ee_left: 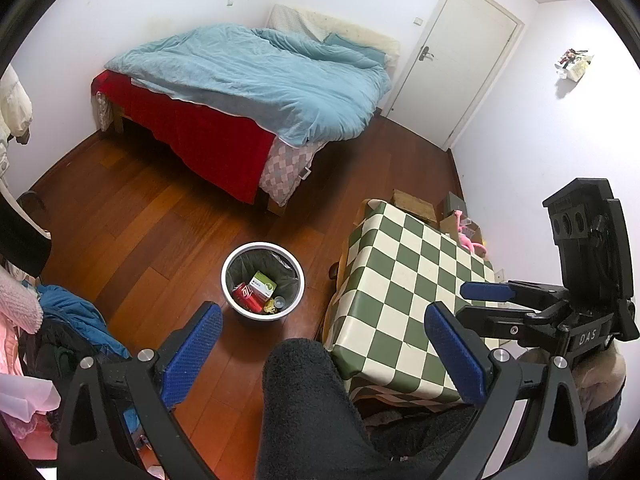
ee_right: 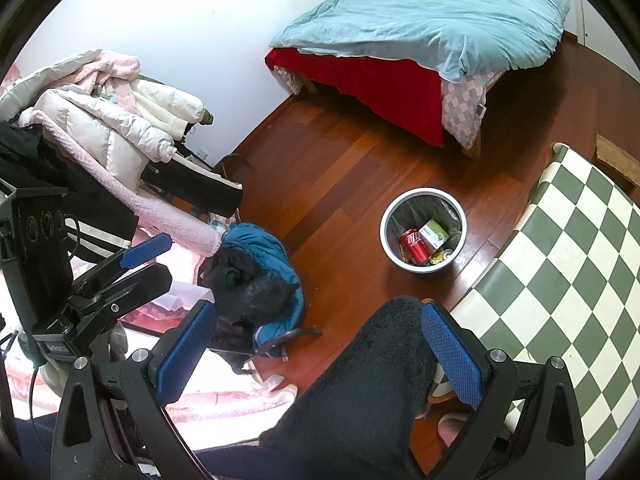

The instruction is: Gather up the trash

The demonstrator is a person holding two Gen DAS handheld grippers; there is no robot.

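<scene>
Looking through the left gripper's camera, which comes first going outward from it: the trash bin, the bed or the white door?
1. Trash bin, on the floor just ahead of the left gripper, toward its left finger.
2. Bed, across the floor beyond the bin.
3. White door, in the far right corner, past the bed.

"DAS" on the right hand-held gripper point(ee_left: 466, 306); other labels unreadable
</scene>
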